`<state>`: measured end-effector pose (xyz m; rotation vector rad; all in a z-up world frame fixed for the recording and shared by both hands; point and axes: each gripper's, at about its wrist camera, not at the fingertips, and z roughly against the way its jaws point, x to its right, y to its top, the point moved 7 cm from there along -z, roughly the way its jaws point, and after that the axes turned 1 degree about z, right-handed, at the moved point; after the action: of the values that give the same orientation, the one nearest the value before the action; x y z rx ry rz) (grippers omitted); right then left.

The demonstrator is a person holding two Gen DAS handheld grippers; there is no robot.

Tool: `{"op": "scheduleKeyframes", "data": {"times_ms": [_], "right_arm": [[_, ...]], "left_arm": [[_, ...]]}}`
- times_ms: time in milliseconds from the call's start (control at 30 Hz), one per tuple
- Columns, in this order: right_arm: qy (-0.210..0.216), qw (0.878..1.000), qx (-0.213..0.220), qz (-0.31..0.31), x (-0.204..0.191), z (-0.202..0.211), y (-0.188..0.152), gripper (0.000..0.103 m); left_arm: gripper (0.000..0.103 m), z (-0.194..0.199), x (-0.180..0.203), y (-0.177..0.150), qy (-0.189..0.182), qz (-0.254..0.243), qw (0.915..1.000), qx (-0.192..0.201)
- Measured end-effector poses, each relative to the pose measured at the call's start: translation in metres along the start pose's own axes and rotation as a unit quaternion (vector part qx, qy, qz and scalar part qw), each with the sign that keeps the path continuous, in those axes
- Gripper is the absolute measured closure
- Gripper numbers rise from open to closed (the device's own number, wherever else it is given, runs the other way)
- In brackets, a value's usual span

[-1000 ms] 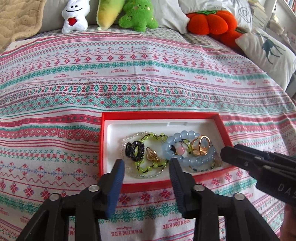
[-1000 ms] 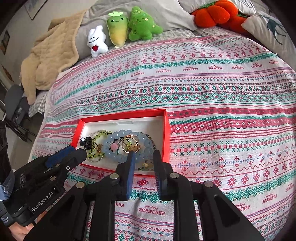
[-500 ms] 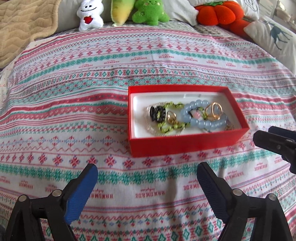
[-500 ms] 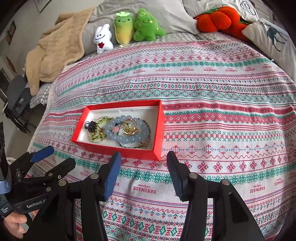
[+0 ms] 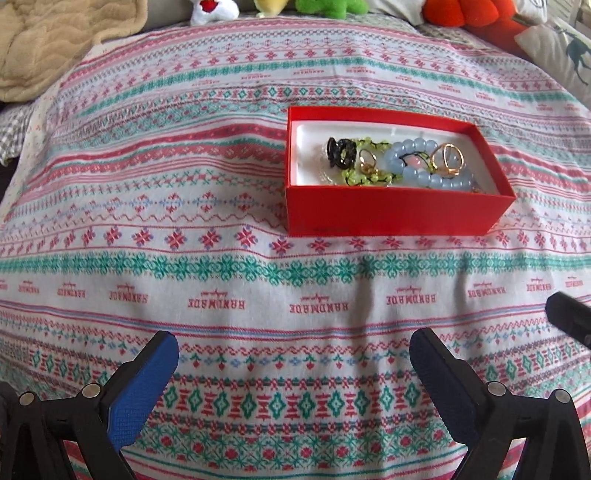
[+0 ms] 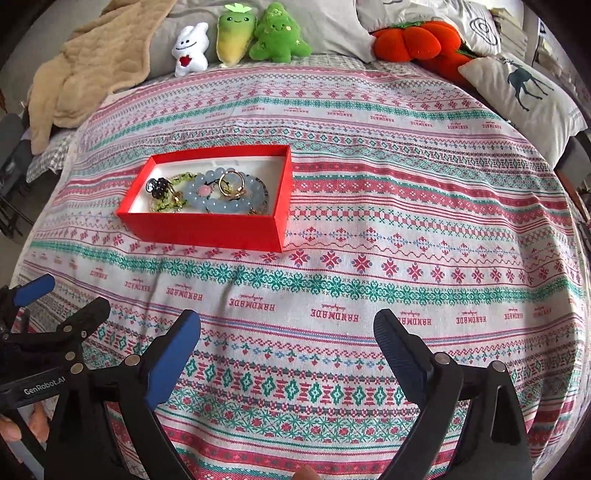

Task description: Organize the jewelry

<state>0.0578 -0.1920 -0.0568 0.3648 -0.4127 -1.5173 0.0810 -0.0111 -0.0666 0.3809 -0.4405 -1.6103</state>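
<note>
Left gripper (image 5: 293, 354) fingers spread, red jewelry box (image 5: 391, 212) lengthwise across view

bed: patterned bedspread (image 6: 369, 206) | head: plush toys (image 6: 240, 37), deer pillow (image 6: 524, 92) | left: beige blanket (image 6: 92, 62)

The near wall of the red box (image 5: 391, 212) hides the near ends of the bracelets, and a small gold piece (image 5: 476, 190) in its right corner barely shows. The jewelry is tangled, so I can't separate each item. The plush toys (image 5: 317, 5) are cut off by the top edge. Only the tip of the right gripper (image 5: 570, 321) shows at the right edge.
</note>
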Motion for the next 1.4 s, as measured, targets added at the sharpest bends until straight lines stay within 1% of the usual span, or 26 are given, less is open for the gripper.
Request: {"op": "scheduleKeyframes", "data": {"times_ms": [267, 800, 1400], "right_arm": [[0.002, 1.0, -0.006, 0.016, -0.011, -0.003, -0.005, 0.006], [0.009, 1.0, -0.019, -0.003, -0.011, -0.011, -0.007, 0.006], [0.01, 1.0, -0.021, -0.003, -0.013, -0.011, -0.007, 0.006]], "left_arm": [[0.0, 0.001, 0.003, 0.0, 0.005, -0.013, 0.9999, 0.007], [0.001, 0.001, 0.004, 0.001, 0.005, -0.021, 0.9998, 0.003], [0.0, 0.0, 0.005, -0.001, 0.008, -0.024, 0.9997, 0.001]]}}
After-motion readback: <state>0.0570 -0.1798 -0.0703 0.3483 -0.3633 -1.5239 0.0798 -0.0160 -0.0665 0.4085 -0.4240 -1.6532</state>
